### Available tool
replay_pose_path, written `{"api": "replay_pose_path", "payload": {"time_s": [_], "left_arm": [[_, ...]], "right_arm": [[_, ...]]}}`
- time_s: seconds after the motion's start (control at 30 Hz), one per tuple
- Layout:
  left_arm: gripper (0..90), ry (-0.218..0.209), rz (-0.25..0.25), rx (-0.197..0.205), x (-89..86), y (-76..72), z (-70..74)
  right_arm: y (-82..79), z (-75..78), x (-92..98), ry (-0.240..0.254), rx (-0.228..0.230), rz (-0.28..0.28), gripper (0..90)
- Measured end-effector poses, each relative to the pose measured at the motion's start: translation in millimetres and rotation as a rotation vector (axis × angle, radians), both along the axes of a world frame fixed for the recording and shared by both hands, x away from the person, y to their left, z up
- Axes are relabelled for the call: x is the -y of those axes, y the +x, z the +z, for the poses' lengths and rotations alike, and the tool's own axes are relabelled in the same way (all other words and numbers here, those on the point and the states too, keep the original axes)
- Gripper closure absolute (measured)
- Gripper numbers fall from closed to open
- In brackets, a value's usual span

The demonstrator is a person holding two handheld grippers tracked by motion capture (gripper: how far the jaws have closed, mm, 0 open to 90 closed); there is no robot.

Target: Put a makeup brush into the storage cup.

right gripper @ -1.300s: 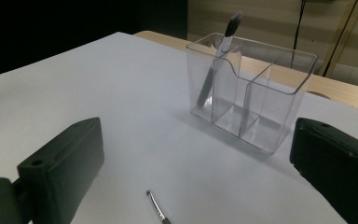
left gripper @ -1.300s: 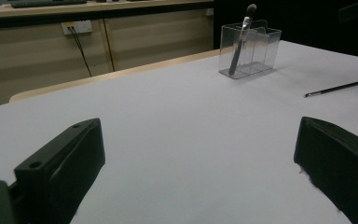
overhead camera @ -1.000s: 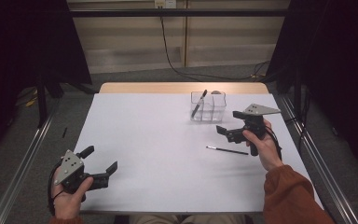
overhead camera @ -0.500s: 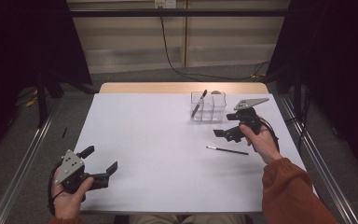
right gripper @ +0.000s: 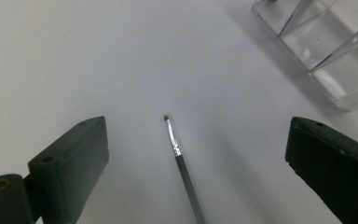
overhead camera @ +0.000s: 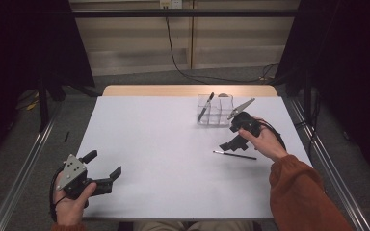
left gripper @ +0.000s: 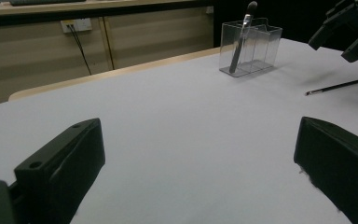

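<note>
right gripper [overhead camera: 230, 142] hovers just above the thin brush [overhead camera: 234, 155], jaws spread wide, nothing grasped; brush lies flat on the white table [overhead camera: 164, 144], near the clear organizer [overhead camera: 215, 109] | in the right gripper view the brush [right gripper: 181, 161] sits between the jaws | left gripper [overhead camera: 103, 171] rests at the near left edge, jaws apart, empty

black brush [overhead camera: 234, 154], clear holder [overhead camera: 215, 109], white table [overhead camera: 164, 159]
</note>
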State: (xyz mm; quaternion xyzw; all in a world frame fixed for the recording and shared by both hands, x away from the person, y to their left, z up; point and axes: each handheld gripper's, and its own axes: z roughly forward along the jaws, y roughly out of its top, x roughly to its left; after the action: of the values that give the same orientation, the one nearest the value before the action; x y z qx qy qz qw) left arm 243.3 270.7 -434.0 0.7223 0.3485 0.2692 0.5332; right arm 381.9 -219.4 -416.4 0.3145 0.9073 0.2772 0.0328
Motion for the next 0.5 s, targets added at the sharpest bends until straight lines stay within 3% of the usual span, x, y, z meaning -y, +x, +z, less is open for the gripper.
{"api": "replay_pose_path", "payload": {"time_s": [0.17,0.3,0.5], "left_arm": [[1.9,0.002,-0.002,0.000,0.4,0.2,-0.1],[1.9,0.002,-0.004,0.000,0.2,0.3,-0.2],[1.8,0.001,-0.004,0.000,0.8,0.0,-0.3]], "right_arm": [[3.8,-3.7,-2.1,-0.043,-0.036,0.032,6.6],[6.1,-4.9,-4.1,-0.081,-0.052,0.089,6.9],[8.9,-11.7,-12.6,-0.179,-0.080,0.129,6.0]]}}
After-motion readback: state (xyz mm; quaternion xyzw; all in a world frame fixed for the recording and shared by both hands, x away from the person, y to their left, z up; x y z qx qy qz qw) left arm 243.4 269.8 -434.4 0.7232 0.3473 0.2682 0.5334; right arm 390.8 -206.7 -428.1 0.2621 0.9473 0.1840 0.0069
